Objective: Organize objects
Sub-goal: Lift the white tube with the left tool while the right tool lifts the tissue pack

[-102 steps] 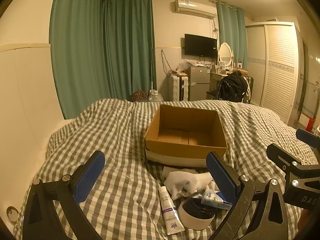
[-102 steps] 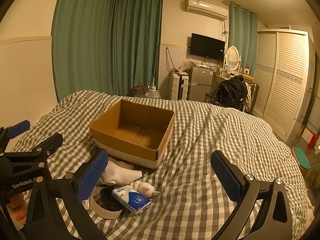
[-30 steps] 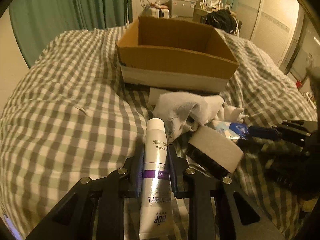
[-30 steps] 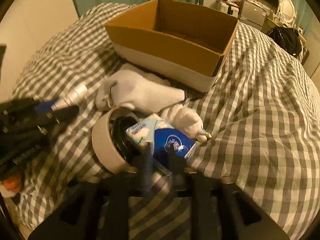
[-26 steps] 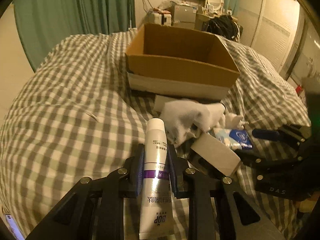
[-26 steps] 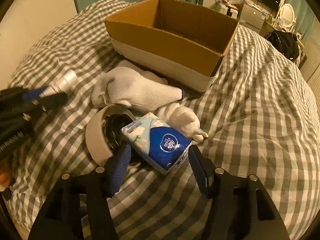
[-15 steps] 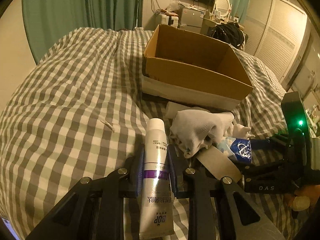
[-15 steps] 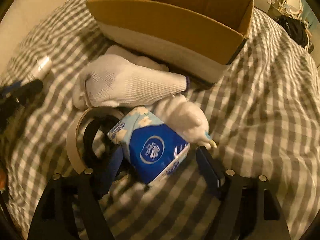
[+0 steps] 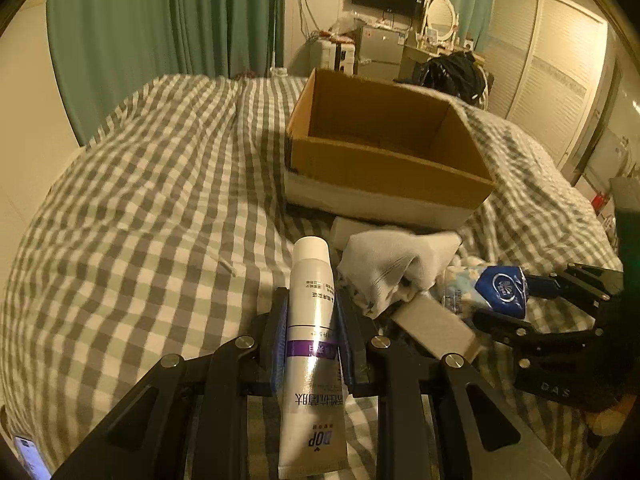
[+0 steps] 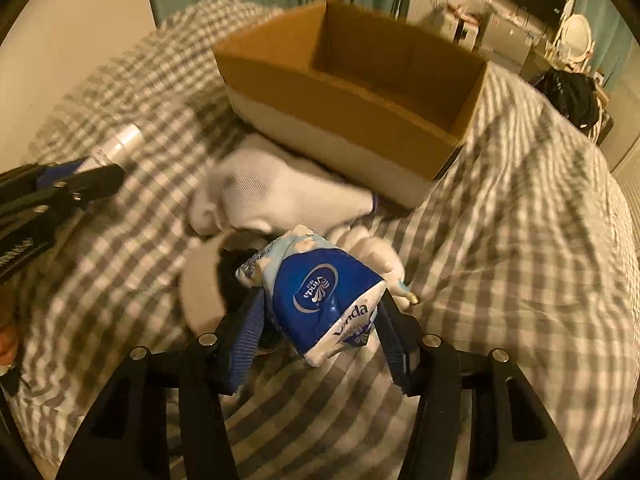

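Note:
My left gripper (image 9: 311,336) is shut on a white cream tube (image 9: 312,344) with a purple band, held above the checked bedspread. My right gripper (image 10: 320,320) is shut on a blue and white tissue pack (image 10: 320,292), lifted off the bed; the pack also shows in the left wrist view (image 9: 494,288). An open, empty cardboard box (image 9: 384,152) stands on the bed beyond both grippers; it also shows in the right wrist view (image 10: 352,92). A white glove (image 10: 276,192) and a tape roll (image 10: 204,284) lie in front of the box.
A second white glove (image 10: 376,260) lies beside the tissue pack. The checked bedspread (image 9: 140,208) spreads wide to the left of the box. Green curtains (image 9: 160,20), a wardrobe (image 9: 552,60) and a cluttered desk stand behind the bed.
My right gripper closed on the tissue pack and lifted it off the tape roll. My left gripper, shut on the tube, rose and drew back from the box.

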The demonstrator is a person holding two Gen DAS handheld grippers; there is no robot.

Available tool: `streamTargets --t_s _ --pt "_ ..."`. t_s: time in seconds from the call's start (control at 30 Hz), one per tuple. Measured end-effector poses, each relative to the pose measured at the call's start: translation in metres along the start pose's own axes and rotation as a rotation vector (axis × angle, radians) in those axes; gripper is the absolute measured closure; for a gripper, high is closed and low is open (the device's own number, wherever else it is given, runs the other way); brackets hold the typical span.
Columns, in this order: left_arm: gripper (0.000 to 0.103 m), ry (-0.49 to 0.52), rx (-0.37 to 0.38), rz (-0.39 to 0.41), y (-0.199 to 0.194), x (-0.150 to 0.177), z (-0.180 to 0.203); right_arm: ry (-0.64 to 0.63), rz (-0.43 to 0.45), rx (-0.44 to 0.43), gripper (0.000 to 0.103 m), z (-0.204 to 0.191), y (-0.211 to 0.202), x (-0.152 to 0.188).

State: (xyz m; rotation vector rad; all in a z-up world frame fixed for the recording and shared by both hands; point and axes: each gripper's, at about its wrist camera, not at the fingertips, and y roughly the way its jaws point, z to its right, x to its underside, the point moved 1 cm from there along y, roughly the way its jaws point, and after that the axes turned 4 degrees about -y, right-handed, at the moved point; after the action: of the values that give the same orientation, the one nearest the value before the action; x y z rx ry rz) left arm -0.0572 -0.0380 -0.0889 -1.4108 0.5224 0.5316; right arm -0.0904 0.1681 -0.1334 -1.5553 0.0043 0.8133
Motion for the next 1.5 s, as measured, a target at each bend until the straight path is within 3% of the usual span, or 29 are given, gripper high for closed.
streamTargets --t_s 0.33,0.6,0.87,1.1,1.3,1.4,1.47,1.5 --pt "0.081 0.018 0.034 0.134 -0.038 -0.046 0.012 0.018 0.199 0.071 0.049 0.019 -0.077 -0.017" --pt "0.081 0.039 0.049 0.211 -0.021 -0.126 0.028 0.008 0.338 0.122 0.049 0.051 -0.104 -0.089" --pt "0.081 0.101 0.047 0.208 0.048 -0.194 0.052 0.025 0.372 0.134 0.049 0.081 -0.065 -0.16" --pt "0.081 0.137 0.053 0.112 0.113 -0.186 0.059 0.059 0.284 0.09 0.049 0.101 0.006 -0.17" --pt "0.081 0.167 0.042 0.105 0.124 -0.176 0.066 0.12 0.249 0.033 0.043 0.112 0.03 -0.159" --pt "0.077 0.156 0.059 0.1 0.121 -0.173 0.062 0.132 0.266 0.041 0.039 0.115 0.024 -0.151" --pt "0.067 0.148 0.088 0.097 0.119 -0.172 0.06 0.146 0.28 0.025 0.035 0.119 0.018 -0.149" --pt "0.045 0.142 0.087 0.103 0.115 -0.17 0.06 0.151 0.286 0.026 0.029 0.119 0.015 -0.148"
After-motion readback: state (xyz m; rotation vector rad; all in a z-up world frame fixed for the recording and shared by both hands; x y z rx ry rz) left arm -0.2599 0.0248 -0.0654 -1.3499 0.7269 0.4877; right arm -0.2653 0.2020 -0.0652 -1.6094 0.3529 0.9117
